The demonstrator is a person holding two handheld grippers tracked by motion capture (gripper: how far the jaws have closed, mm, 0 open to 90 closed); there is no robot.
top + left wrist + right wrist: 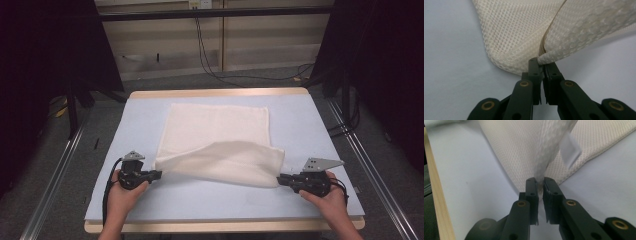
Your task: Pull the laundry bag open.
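A pale blue table with wooden edging carries a cream mesh cloth, apparently folded.

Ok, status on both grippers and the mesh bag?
Left gripper shut on mesh bag corner. Right gripper pinching the other near corner. Near edge lifted off table. Nothing in the way.

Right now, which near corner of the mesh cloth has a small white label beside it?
The corner in the right gripper: a white label hangs from the mesh cloth there. The corner in the left gripper shows a beige seam instead.
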